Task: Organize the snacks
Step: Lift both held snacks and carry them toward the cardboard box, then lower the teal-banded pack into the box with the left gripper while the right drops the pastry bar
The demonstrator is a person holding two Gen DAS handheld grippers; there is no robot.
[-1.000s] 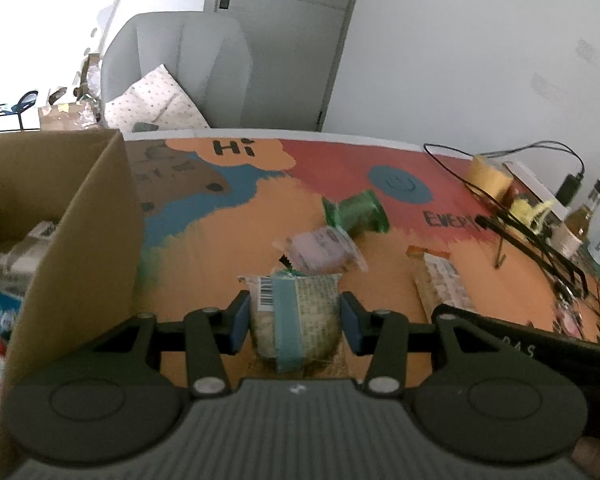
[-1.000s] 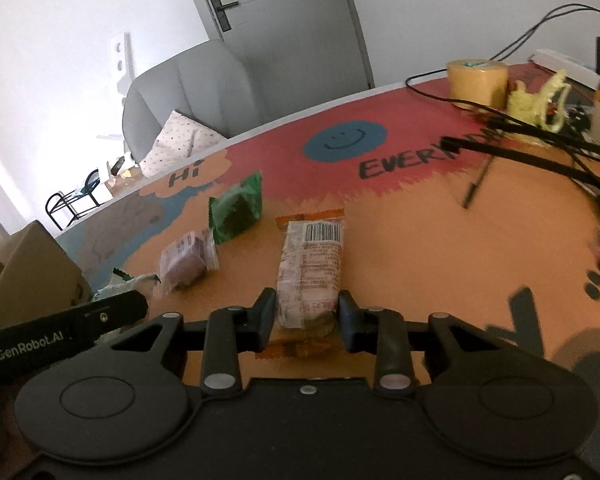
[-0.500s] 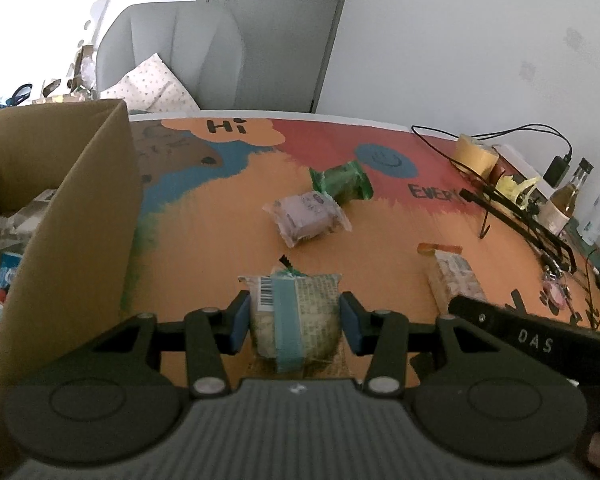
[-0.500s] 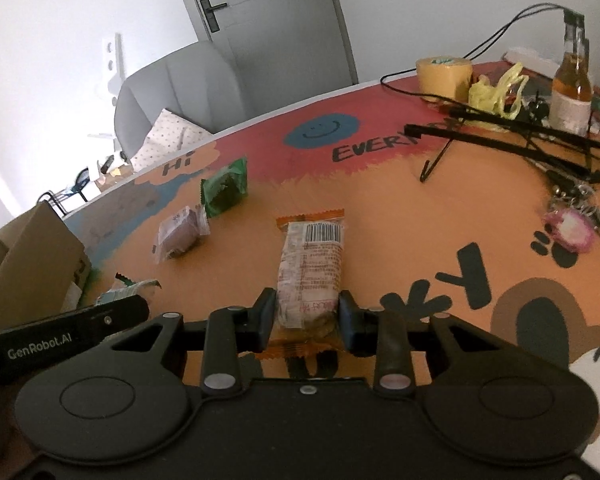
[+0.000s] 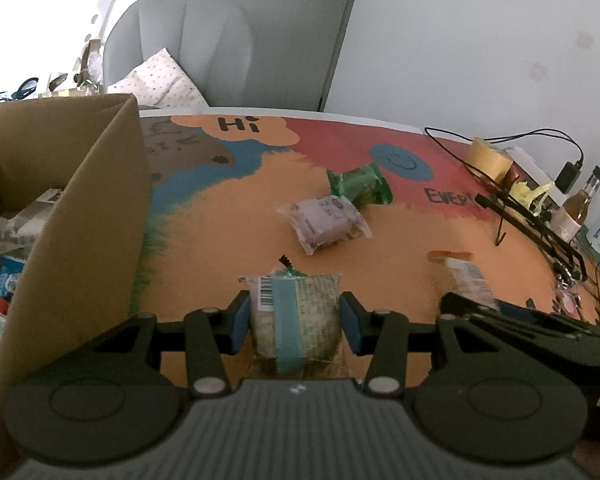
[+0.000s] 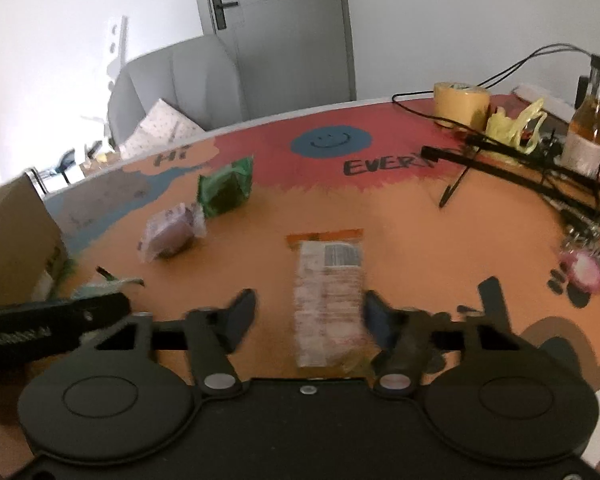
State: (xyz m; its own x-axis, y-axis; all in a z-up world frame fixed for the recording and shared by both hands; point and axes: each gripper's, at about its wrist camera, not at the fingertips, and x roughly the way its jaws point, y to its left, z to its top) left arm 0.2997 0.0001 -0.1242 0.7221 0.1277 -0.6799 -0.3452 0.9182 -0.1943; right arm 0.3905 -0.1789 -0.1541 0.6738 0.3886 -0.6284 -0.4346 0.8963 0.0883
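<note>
My left gripper (image 5: 294, 320) is shut on a pale snack pack with a teal stripe (image 5: 296, 320), held above the table beside the cardboard box (image 5: 100, 216). My right gripper (image 6: 308, 316) is open; a long orange-ended snack bar (image 6: 328, 296) lies between its spread fingers, with a gap on the left side. A purple snack pack (image 5: 324, 226) and a green snack pack (image 5: 360, 184) lie on the table further out. They also show in the right wrist view: the purple pack (image 6: 172, 234) and the green pack (image 6: 226, 188).
The box at the left holds several snacks (image 5: 4, 280). At the right edge of the table are a tape roll (image 6: 462, 100), a bottle (image 6: 588, 128), cables, a black stand (image 6: 532, 172) and keys (image 6: 584, 268). A grey chair (image 5: 180, 52) stands behind the table.
My right gripper's fingers have spread apart and let go of the orange-ended bar. My left gripper still holds the teal-striped pack and its view has shifted slightly.
</note>
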